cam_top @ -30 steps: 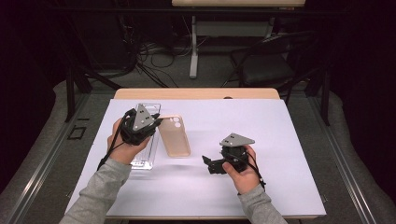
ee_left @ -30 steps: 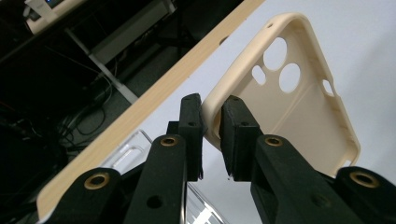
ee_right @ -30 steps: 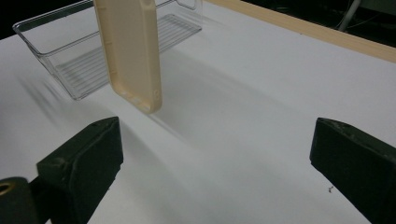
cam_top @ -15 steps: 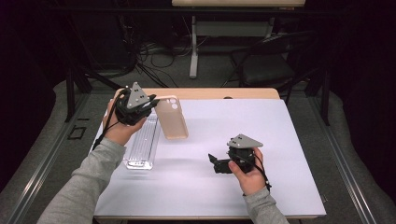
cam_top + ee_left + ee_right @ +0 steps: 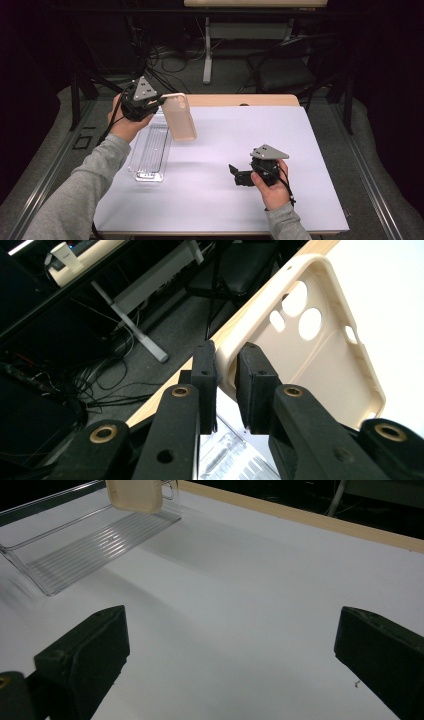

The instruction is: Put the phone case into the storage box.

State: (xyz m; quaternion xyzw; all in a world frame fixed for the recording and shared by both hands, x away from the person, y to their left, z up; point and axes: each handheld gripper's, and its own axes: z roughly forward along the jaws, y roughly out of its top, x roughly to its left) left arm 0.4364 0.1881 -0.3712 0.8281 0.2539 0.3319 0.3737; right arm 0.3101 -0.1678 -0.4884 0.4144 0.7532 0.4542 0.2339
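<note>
High view: my left gripper point(image 5: 159, 102) holds the beige soft-plastic phone case point(image 5: 182, 116) in the air above the clear ribbed plastic tray point(image 5: 148, 154); I should keep the pinch firm on its rim. White table point(image 5: 220, 200), dark room.

Left gripper view: jaws clamp the case's edge.

Right gripper view: my right gripper point(image 5: 225, 655) gapes, empty, over the tabletop.

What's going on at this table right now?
A person works with a claw in each hand. The left claw is shut on the rim of a beige phone case, holding it in the air beside a clear plastic tray on the white table. The right claw is open, holding nothing.
</note>
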